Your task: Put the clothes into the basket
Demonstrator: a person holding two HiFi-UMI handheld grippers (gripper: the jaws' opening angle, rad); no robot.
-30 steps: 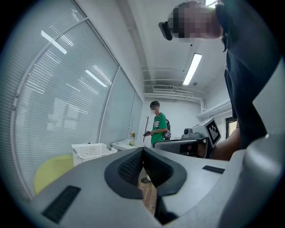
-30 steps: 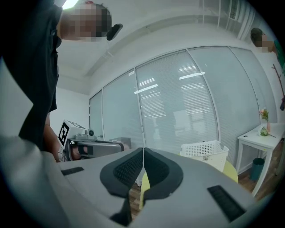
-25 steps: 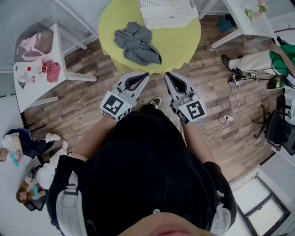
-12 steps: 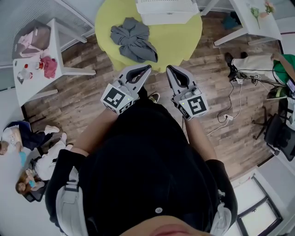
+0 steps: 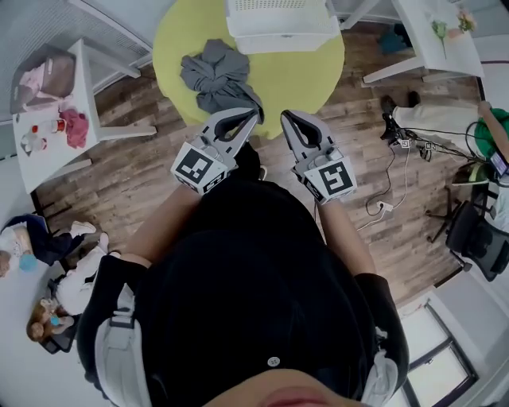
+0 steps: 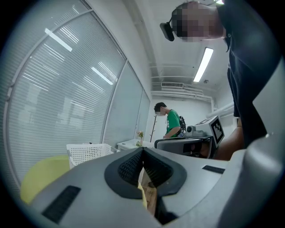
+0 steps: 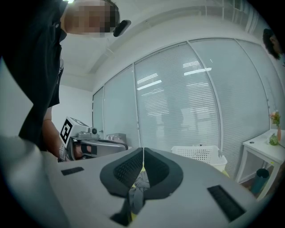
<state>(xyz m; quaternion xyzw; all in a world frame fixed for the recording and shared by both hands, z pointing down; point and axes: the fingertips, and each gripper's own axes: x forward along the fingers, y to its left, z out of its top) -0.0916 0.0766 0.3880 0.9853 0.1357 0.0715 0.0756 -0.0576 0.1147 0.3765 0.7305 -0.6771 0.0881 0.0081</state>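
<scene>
Crumpled grey clothes (image 5: pixel 216 77) lie beside the empty-looking white basket (image 5: pixel 282 20)

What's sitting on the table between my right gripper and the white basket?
Nothing: in the head view, only bare yellow table lies between the right gripper and the white basket. The grey clothes lie off to the left.

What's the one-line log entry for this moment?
left gripper: shut, empty | right gripper: shut, empty | grey clothes: on yellow table, untouched | basket: same table
</scene>
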